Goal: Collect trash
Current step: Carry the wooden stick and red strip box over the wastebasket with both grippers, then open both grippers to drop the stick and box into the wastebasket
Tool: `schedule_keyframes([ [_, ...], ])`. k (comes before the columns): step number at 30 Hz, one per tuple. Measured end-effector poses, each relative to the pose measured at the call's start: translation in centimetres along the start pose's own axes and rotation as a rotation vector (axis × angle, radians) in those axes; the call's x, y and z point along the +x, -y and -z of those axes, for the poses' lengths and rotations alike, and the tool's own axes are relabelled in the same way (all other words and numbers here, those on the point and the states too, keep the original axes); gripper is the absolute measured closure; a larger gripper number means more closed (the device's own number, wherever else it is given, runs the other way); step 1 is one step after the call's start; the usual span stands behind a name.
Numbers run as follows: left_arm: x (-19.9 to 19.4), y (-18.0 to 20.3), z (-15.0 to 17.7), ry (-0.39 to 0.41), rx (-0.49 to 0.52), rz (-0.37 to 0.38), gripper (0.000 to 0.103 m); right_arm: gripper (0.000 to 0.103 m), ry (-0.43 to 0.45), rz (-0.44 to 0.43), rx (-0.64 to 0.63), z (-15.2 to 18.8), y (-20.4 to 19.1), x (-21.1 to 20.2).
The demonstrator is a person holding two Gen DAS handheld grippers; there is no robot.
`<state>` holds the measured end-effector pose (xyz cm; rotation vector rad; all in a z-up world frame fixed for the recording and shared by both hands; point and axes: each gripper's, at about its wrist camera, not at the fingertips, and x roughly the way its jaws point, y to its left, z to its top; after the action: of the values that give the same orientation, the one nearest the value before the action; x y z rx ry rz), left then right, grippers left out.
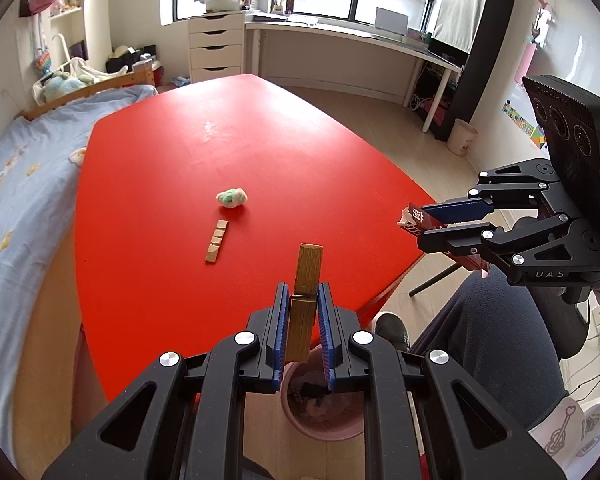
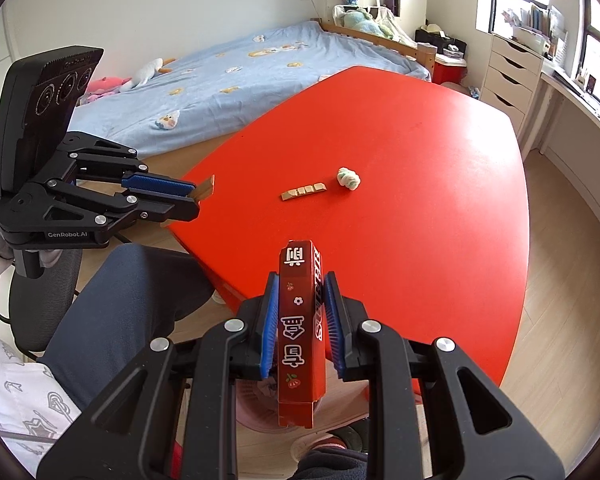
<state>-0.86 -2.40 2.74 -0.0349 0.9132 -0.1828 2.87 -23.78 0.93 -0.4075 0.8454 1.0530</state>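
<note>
Red carton [image 2: 302,332] in right tongs [image 2: 301,320], gold wrapper [image 1: 305,304] in left tongs [image 1: 304,332]

red table [image 1: 260,128] | on it: crumpled wad [image 1: 231,198], tan segmented strip [image 1: 217,241] just beside, apart

This is a home bedroom, likely a child's: a wooden-framed bed [image 2: 236,76] with blue duck-print bedding and plush toys [image 1: 66,84], a white drawer unit [image 1: 216,46], a long desk [image 1: 340,36] under windows, a red table [image 1: 240,152].
</note>
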Motion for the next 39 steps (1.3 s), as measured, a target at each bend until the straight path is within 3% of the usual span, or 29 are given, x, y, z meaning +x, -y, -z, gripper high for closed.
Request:
schedule_keyframes([
  [16, -0.2, 2.9, 5.4, -0.041, -0.053, 0.041, 0.088, 0.081, -0.019, -0.015, 0.033, 4.8, -3.4, -1.6],
  [35, -0.2, 4.1, 6.3, -0.055, -0.042, 0.076, 0.087, 0.078, -0.028, -0.068, 0.048, 5.9, -3.6, -1.5],
  [36, -0.1, 4.0, 6.3, -0.057, -0.043, 0.076, 0.084, 0.075, -0.034, -0.072, 0.045, 5.9, -3.6, -1.4],
  [37, 0.0, 4.0, 6.3, -0.064, -0.045, 0.078, 0.080, 0.059, -0.035, -0.066, 0.044, 5.9, -3.6, -1.3],
  [38, 0.1, 3.8, 6.3, -0.064, -0.049, 0.072, 0.059, 0.034, -0.031, -0.060, 0.048, 5.9, -3.5, -1.3],
  [39, 0.0, 3.7, 6.4, -0.058, -0.057, 0.064, 0.031, 0.026, -0.024, -0.055, 0.056, 5.9, -3.4, -1.3],
])
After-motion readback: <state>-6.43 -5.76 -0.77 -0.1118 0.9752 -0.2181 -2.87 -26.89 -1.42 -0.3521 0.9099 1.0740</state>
